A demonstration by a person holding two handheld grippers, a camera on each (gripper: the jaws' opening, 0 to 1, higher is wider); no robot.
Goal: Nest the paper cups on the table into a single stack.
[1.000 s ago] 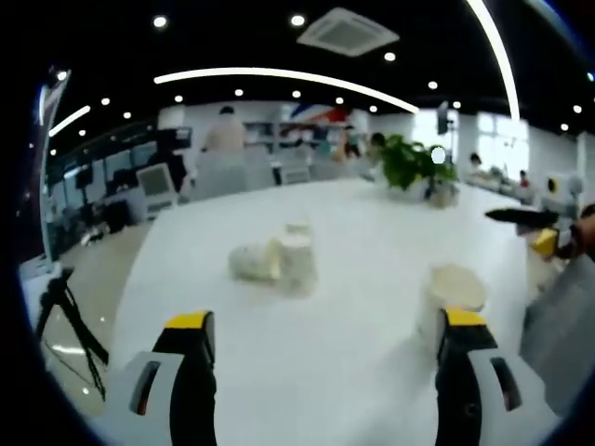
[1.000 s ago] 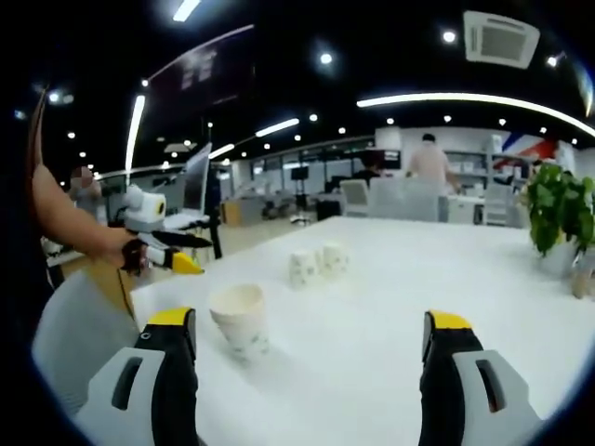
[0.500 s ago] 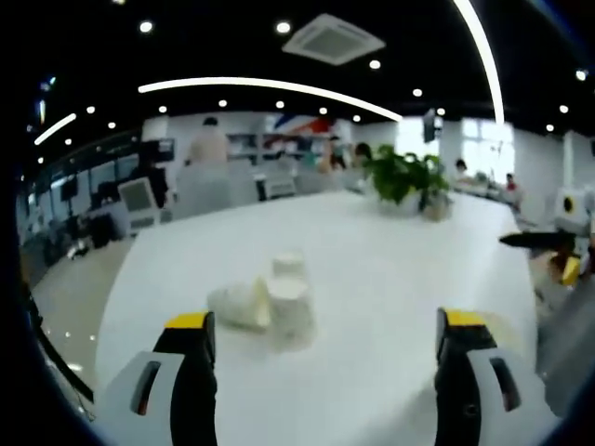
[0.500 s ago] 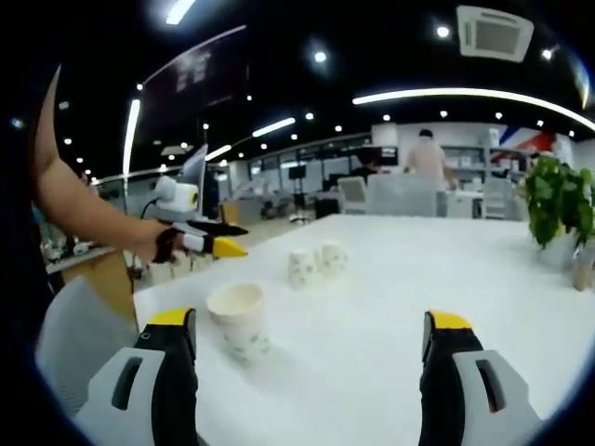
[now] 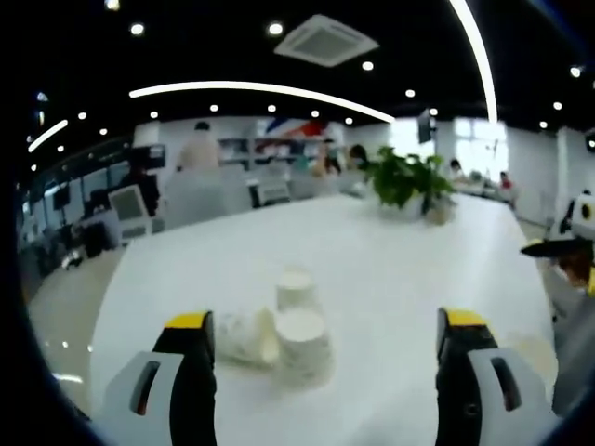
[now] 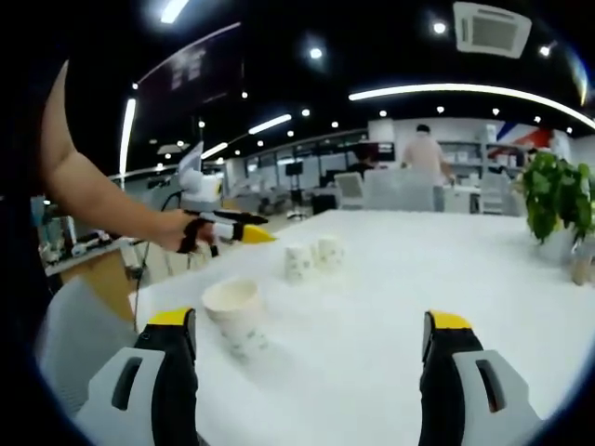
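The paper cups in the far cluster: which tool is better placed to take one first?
Left. In the left gripper view the cup cluster sits just ahead of the open left tool; the right tool faces the lone cup.

From my left gripper view, three paper cups cluster on the table (image 5: 400,269): an upright cup (image 5: 304,342) nearest, a tipped cup (image 5: 244,336) touching its left side, another cup (image 5: 296,289) just behind. A potted plant (image 5: 406,179) stands far back, right. In my right gripper view, a lone cup (image 6: 236,317) stands near, left of that cluster.
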